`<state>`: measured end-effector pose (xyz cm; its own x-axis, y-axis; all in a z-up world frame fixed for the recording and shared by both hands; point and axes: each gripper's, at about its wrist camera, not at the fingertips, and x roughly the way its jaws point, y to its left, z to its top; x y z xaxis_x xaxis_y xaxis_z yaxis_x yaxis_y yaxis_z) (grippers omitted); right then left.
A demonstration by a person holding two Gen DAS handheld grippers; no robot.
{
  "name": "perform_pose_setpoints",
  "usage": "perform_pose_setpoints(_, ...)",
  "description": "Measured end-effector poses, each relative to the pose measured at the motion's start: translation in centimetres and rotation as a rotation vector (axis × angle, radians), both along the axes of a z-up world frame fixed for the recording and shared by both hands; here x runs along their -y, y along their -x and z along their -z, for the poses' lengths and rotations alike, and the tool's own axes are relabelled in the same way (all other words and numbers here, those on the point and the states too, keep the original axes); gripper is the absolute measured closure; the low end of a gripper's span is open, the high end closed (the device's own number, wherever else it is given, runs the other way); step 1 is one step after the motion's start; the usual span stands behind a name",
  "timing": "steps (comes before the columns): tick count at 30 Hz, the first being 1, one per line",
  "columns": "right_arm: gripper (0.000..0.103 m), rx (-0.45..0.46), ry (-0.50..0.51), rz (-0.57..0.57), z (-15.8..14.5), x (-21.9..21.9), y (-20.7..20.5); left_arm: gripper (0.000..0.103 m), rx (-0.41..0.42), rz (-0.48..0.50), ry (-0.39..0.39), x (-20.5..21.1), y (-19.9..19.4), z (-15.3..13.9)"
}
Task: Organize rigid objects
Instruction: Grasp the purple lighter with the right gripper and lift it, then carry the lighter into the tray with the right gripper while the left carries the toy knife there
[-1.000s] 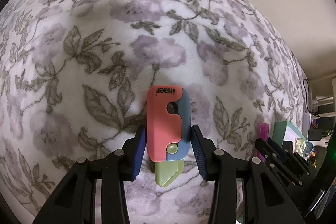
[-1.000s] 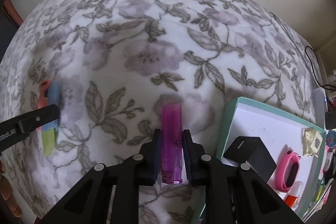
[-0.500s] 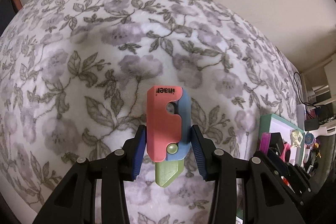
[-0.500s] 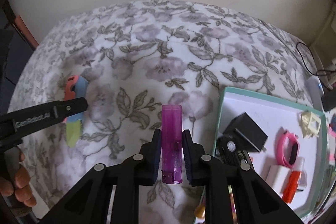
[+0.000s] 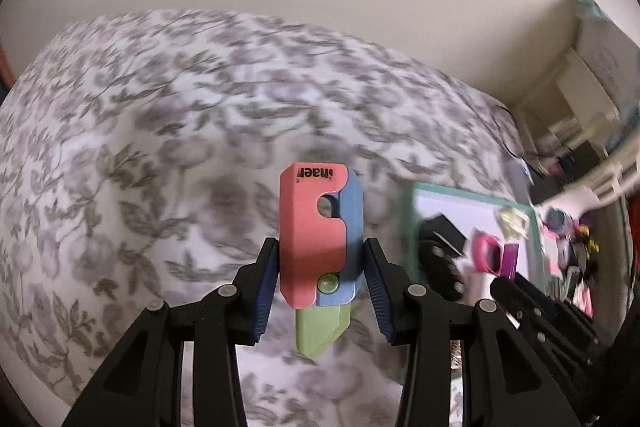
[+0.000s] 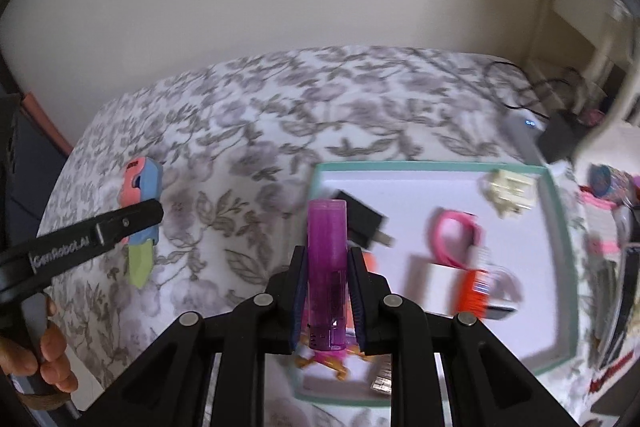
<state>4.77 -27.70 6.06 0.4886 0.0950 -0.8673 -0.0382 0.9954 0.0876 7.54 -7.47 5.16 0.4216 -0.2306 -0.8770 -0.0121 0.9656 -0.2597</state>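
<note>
Purple translucent lighter (image 6: 326, 271) clamped in right gripper (image 6: 327, 301); left gripper (image 5: 321, 293) grips blocky toy knife (image 5: 320, 239).

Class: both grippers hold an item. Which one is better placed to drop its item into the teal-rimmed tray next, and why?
Probably the right gripper: its purple lighter hangs over the tray, while the left gripper holds its toy knife above the bedspread.
</note>
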Motion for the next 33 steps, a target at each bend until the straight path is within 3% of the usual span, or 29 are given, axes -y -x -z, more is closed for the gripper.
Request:
perform_pose_setpoints(3,0.082,-0.001,0.009,0.05,-0.2,2.4,0.7,0.059,0.013,0.056,-0.013,2.5,0.7,-0.5)
perform_pose_setpoints(13,0.082,-0.095,0.0,0.134,2.1,7.4,0.3,0.059,-0.026,0.214,0.065,10.0,1.8,0.3)
perform_pose_setpoints(22,0.082,-0.148,0.009,0.151,3.4,8.9,0.1,0.059,-0.063,0.276,0.077,13.5,2.4,1.3)
perform_pose_setpoints(33,0.081,-0.221,0.002,0.17,5.2,10.1,0.1,0.059,-0.111,0.301,0.035,15.4,2.6,3.2)
